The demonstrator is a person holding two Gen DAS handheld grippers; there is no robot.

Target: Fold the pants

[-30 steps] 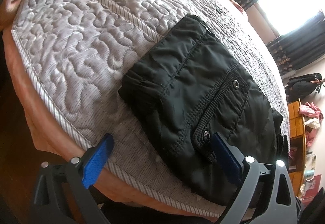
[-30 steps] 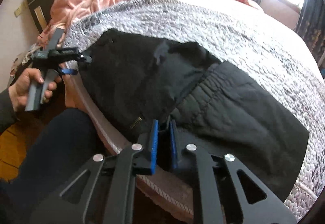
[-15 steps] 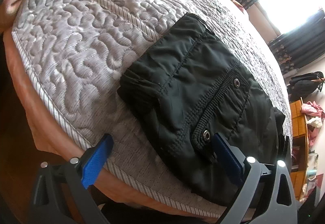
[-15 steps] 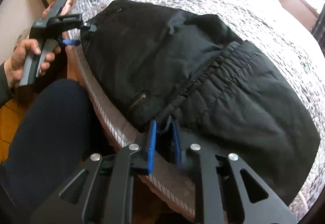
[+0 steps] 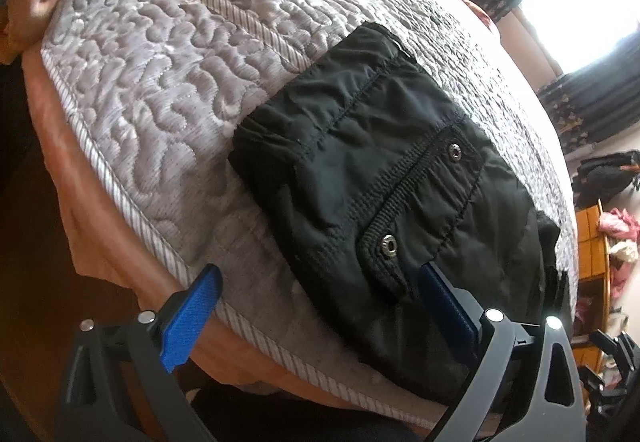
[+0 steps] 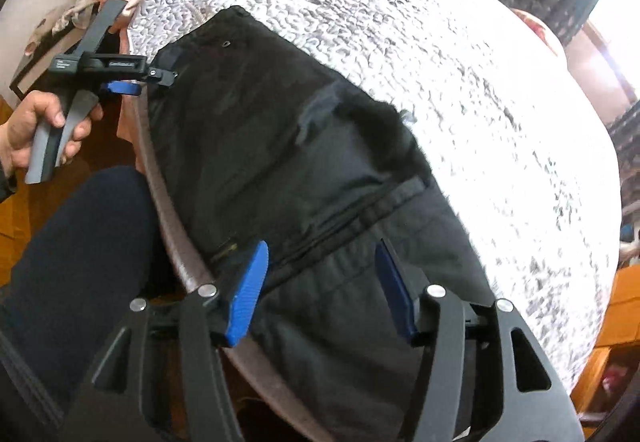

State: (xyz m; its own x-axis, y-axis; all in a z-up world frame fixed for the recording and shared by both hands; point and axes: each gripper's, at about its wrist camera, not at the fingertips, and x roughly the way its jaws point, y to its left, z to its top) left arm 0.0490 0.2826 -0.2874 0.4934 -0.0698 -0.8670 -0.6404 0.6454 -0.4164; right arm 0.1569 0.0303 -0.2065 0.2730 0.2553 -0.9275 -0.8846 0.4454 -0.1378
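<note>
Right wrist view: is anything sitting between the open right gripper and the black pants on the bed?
Nothing visible does. The right gripper is open right over the black pants, which lie on the grey quilt with only pants fabric between its fingers. The left gripper is open too.

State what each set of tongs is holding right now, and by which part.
Nothing is held. The right tongs stand open over the black pants at the bed edge; the left tongs are open too, one finger against the pants' folded end.
</note>
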